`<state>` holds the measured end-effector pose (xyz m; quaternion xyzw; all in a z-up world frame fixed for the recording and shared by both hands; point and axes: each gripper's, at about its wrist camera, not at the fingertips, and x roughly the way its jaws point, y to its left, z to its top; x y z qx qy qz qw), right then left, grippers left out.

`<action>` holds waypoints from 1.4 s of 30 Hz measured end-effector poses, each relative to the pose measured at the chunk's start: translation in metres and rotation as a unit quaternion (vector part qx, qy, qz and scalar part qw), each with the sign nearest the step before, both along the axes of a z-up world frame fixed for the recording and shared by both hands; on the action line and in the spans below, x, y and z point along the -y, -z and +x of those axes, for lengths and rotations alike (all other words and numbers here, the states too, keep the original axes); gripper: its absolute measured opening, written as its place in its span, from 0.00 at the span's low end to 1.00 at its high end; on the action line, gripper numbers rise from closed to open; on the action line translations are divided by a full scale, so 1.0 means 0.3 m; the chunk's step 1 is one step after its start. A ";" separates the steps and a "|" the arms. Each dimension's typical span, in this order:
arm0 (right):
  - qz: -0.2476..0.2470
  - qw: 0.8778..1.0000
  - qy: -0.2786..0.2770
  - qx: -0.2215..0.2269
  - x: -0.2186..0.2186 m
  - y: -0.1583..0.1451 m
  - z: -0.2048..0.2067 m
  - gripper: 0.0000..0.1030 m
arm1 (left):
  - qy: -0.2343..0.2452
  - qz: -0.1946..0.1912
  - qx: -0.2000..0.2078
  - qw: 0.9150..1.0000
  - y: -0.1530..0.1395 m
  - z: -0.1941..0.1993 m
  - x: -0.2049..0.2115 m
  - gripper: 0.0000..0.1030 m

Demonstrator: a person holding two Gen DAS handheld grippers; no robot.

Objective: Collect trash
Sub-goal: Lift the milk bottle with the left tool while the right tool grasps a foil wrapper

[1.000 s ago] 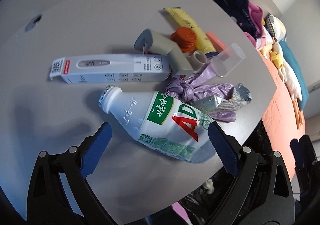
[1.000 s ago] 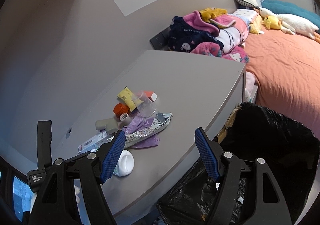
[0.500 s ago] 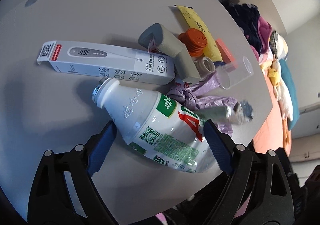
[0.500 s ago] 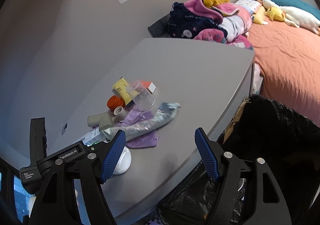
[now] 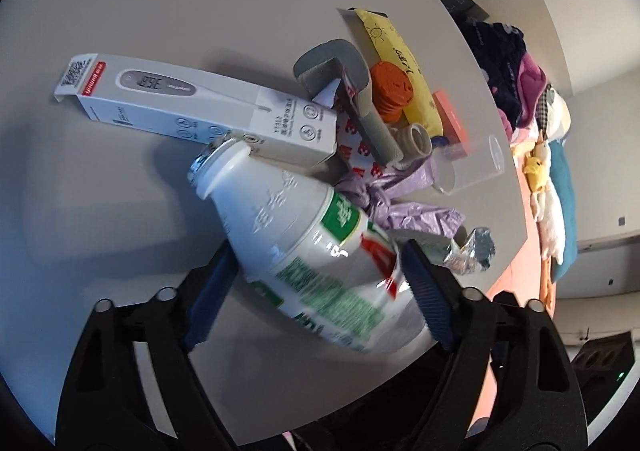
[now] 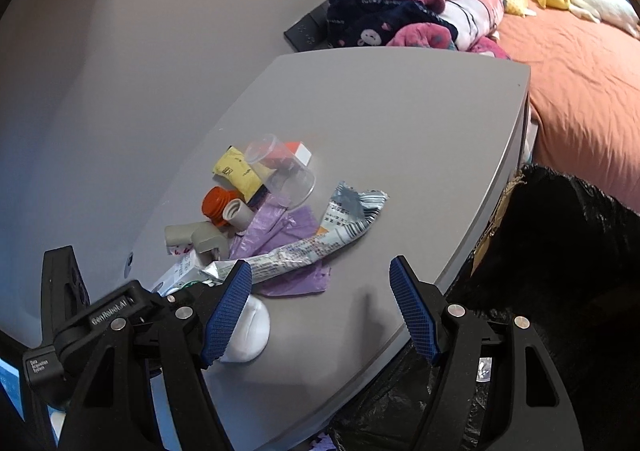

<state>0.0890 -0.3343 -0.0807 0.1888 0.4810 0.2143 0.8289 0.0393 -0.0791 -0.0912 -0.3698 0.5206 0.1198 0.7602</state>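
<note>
A white plastic AD bottle [image 5: 316,251] lies on the grey table [image 5: 168,11], and its base [image 6: 246,331] shows in the right wrist view. My left gripper [image 5: 316,283] is open, its blue pads on either side of the bottle's body. Behind it lie a white thermometer box [image 5: 192,103], a purple bag [image 5: 404,203], a silver wrapper [image 5: 468,251], a clear cup [image 5: 472,167], an orange cap [image 5: 392,91] and a yellow packet [image 5: 396,55]. My right gripper [image 6: 320,307] is open and empty above the table's front edge. The trash pile [image 6: 280,219] lies ahead of it.
A black trash bag [image 6: 560,271] hangs open at the table's right edge. An orange bed [image 6: 580,91] with plush toys and a heap of clothes [image 6: 400,15] lies beyond. A grey L-shaped piece [image 5: 352,91] and a small orange box [image 5: 452,119] sit in the pile.
My left gripper has moved forward and down, so the bottle now sits between its pads. My right gripper has shifted a little forward over the table.
</note>
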 end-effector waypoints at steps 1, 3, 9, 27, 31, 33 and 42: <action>-0.001 1.000 0.000 0.000 -0.001 0.000 0.000 0.70 | -0.002 -0.004 -0.009 1.000 0.001 0.013 -0.001 0.85; -0.001 1.000 0.001 0.000 -0.004 -0.002 0.012 0.70 | -0.008 -0.004 -0.022 1.000 0.003 0.030 0.001 0.85; 0.004 1.000 -0.001 -0.006 -0.017 0.009 0.044 0.70 | -0.007 0.016 -0.017 1.000 -0.006 0.042 -0.001 0.60; 0.062 0.995 0.010 -0.076 -0.056 0.115 0.120 0.08 | -0.008 0.002 0.023 1.000 -0.038 -0.018 -0.121 0.60; 0.063 0.997 0.009 -0.045 -0.053 0.072 0.106 0.03 | -0.009 0.001 0.029 1.000 -0.052 -0.029 -0.130 0.60; 0.064 0.997 0.009 -0.029 -0.050 0.039 0.097 0.03 | -0.006 0.000 0.034 0.999 -0.064 -0.031 -0.131 0.60; 0.070 0.997 0.028 0.016 0.015 -0.091 0.062 0.03 | 0.016 -0.003 0.065 0.998 -0.146 -0.016 -0.098 0.60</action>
